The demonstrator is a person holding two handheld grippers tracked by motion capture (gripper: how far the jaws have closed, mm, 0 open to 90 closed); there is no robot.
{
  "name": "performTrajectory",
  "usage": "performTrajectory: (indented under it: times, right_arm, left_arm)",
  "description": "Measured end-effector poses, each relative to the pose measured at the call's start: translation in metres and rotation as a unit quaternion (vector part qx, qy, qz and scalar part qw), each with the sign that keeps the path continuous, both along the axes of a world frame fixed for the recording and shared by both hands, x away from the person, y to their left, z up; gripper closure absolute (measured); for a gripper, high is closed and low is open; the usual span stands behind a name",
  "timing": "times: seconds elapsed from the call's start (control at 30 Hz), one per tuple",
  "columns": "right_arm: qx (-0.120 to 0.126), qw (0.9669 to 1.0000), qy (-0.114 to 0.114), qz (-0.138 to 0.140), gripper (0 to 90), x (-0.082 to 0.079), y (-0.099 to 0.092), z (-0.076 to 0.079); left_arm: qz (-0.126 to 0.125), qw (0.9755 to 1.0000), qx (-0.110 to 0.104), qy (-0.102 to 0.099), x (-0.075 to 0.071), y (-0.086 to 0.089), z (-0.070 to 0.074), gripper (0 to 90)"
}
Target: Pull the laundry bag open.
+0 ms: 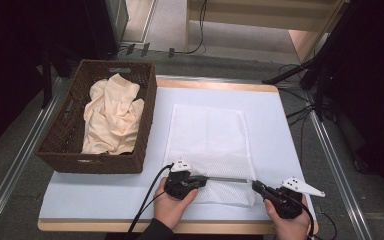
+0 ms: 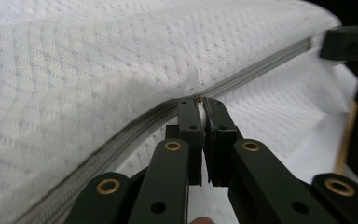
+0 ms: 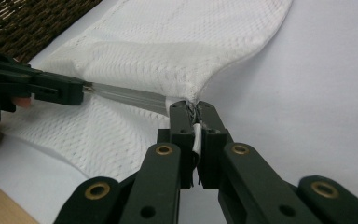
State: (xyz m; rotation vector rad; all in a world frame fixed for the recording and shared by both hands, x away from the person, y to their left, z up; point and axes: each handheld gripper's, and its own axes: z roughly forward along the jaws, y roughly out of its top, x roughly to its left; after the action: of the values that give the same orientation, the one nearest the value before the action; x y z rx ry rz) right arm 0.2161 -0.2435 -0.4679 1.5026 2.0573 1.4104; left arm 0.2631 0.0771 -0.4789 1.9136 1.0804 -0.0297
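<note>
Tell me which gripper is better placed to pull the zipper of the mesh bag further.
Left. The left gripper is shut on the zipper pull, while the right gripper only pins the mesh bag at its corner.

A rectangular wooden-edged table with a pale blue-white top (image 1: 105, 192) carries a dark brown woven wicker basket (image 1: 62, 145) at its left edge; just right of the basket lies a flat white mesh zipper bag (image 1: 207, 135).

A mesh bag (image 1: 210, 145) lies on the table (image 1: 275, 125), right of a basket (image 1: 70, 135) holding cloth (image 1: 112, 117).
</note>
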Motion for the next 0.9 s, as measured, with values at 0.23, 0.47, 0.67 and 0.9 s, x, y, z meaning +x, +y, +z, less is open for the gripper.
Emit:
performTrajectory:
  times: [0.23,0.47,0.67,0.9]
  right_arm:
    - [-0.026,0.9995,-0.010,0.012,87.7,-0.001,0.013,-0.001]
    - [-0.014,0.9999,-0.001,0.004,87.7,-0.002,0.003,-0.002]
    - [-0.018,0.9997,-0.008,0.016,87.7,-0.002,0.013,0.000]
    - [-0.011,0.9998,-0.006,0.018,87.6,-0.002,0.012,0.000]
  left_arm:
    - [0.019,0.9994,0.023,-0.019,-0.009,0.022,0.003,87.3]
    - [0.022,0.9994,0.018,-0.017,-0.013,0.047,0.005,87.2]
    - [0.029,0.9987,0.025,-0.033,-0.021,0.059,0.006,87.3]
    - [0.036,0.9985,0.006,-0.040,-0.025,0.062,0.007,87.3]
